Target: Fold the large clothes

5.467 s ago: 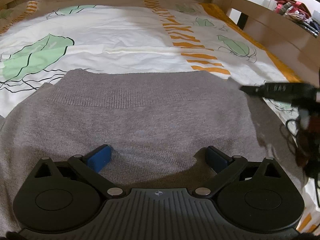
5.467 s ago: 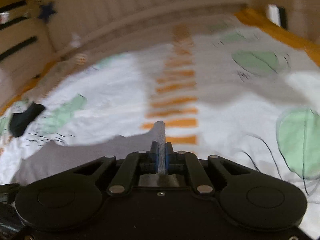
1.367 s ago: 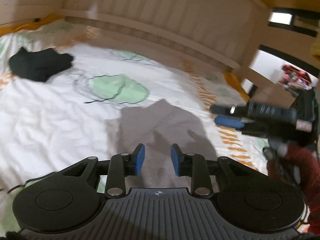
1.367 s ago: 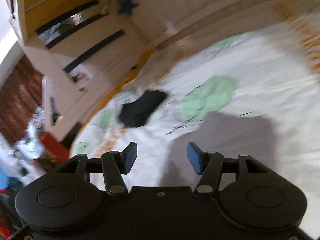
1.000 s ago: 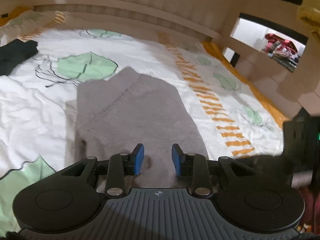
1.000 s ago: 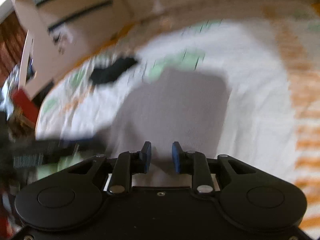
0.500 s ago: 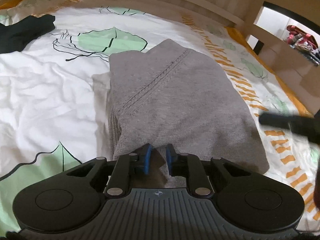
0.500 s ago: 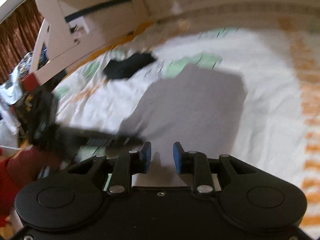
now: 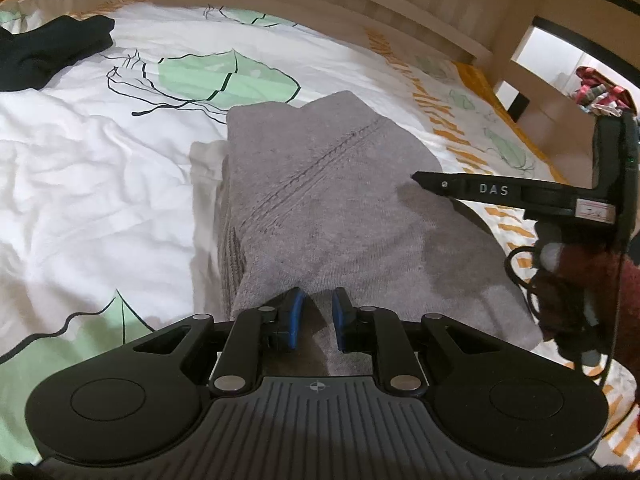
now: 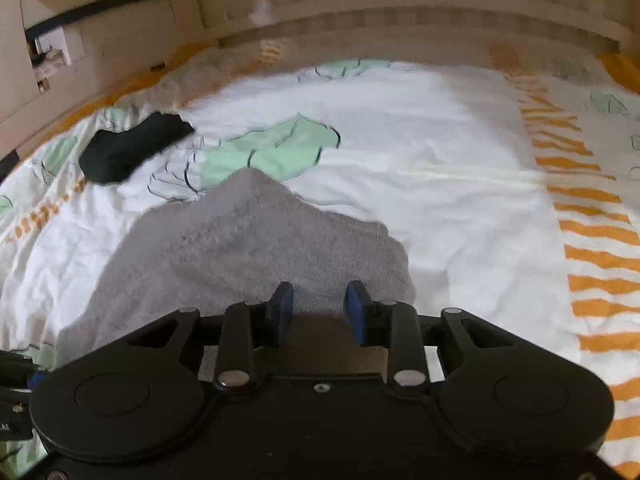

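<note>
A grey knit sweater lies folded into a thick narrow stack on the leaf-print bed cover. My left gripper sits at its near edge, the blue pads close together with a pinch of grey fabric between them. In the right wrist view the sweater spreads ahead and to the left. My right gripper hovers at its near right corner, jaws apart, pads not pressing the cloth. The left wrist view shows the right gripper side-on over the sweater's right edge.
A black garment lies at the far left of the bed, also visible as a dark heap in the right wrist view. A wooden bed rail runs along the far side. A person's red sleeve and cable are at the right.
My left gripper dropped to the sweater's near edge and its jaws narrowed onto the fabric. My right gripper swung across to the sweater's right corner, jaws slightly wider.
</note>
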